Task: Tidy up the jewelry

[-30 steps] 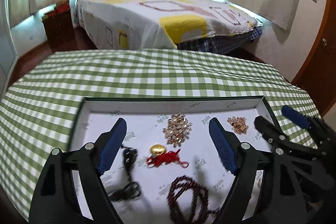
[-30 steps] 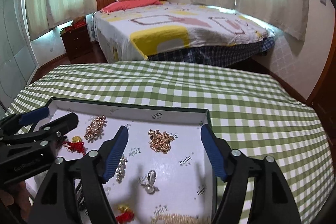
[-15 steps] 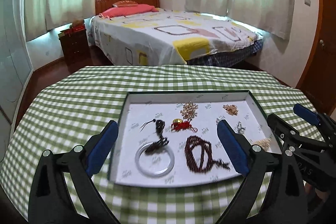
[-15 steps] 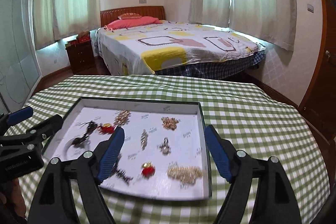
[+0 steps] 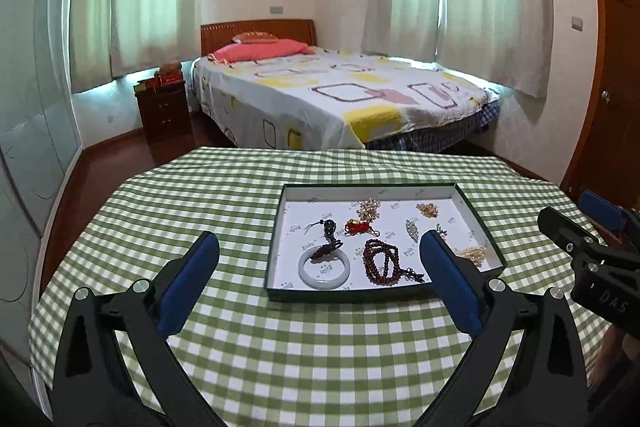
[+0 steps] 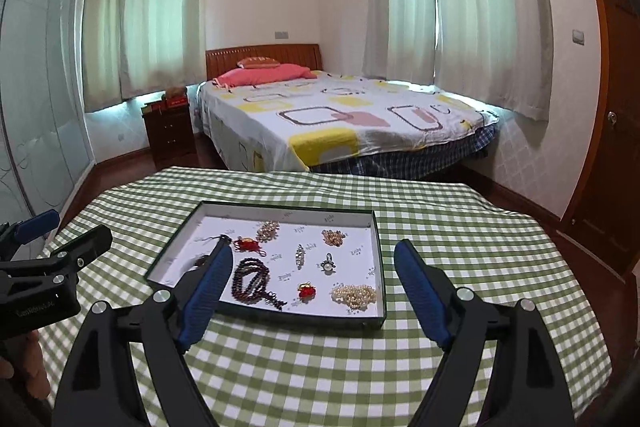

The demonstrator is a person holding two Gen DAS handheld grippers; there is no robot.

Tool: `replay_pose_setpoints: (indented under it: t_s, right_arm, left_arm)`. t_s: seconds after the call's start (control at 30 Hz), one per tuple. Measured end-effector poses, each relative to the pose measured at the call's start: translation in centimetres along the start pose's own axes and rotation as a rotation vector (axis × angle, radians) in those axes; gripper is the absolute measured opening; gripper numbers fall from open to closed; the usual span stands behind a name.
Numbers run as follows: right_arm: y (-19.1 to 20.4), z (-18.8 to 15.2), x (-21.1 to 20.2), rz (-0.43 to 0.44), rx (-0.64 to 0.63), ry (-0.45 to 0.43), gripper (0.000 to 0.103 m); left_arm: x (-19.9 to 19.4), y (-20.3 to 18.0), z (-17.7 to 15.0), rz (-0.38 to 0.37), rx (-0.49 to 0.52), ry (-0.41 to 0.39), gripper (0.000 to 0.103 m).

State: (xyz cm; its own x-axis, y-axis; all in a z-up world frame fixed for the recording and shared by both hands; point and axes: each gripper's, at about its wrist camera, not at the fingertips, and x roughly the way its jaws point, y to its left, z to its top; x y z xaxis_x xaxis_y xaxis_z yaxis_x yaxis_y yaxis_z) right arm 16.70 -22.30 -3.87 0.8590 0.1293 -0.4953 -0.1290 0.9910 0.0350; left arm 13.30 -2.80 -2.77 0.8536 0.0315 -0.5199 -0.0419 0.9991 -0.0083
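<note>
A shallow dark-rimmed tray (image 5: pixel 384 296) with a white floor sits on the green checked table; it also shows in the right wrist view (image 6: pixel 280 317). It holds a pale bangle (image 5: pixel 324 269), dark red beads (image 5: pixel 380 263), a red knot charm (image 5: pixel 357 227), gold clusters (image 5: pixel 369 207), a pearl strand (image 6: pixel 354 295), a ring (image 6: pixel 328 263) and a small red charm (image 6: pixel 307 291). My left gripper (image 5: pixel 319 281) is open and empty, raised above the table in front of the tray. My right gripper (image 6: pixel 314 293) is open and empty, raised over the tray's near edge.
The green checked tablecloth (image 5: pixel 304 359) covers the round table; its edges drop off at left and right. A bed (image 5: pixel 340 95), a nightstand (image 5: pixel 164 107) and a wooden door (image 5: pixel 612 87) stand beyond the table.
Both grippers have pulled back and up from inside the tray; the tray now looks small and far, and the whole table shows. Both stay open and empty.
</note>
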Motion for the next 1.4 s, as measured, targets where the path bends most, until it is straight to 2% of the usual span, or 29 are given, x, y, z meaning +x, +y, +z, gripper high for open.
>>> replay_pose_setpoints:
  t_s: [0.23,0.57,1.4]
  right_arm:
    - [0.4,0.1,-3.5,-0.010,-0.003,-0.028,0.082]
    - [1.0,-0.1,-7.2,-0.016,-0.014,-0.066,0.083]
    - [0.9,-0.1,-8.7,-0.020,-0.012,-0.095,0.083]
  left_arm:
    - [-3.9,1.1,0.4,-0.017,-0.036,-0.029,0.099]
    - [-7.4,2.4,0.3,0.005,-0.064,-0.077,0.099]
    - [-9.1,2.3,0.2,0.011,-0.054,-0.109,0.099]
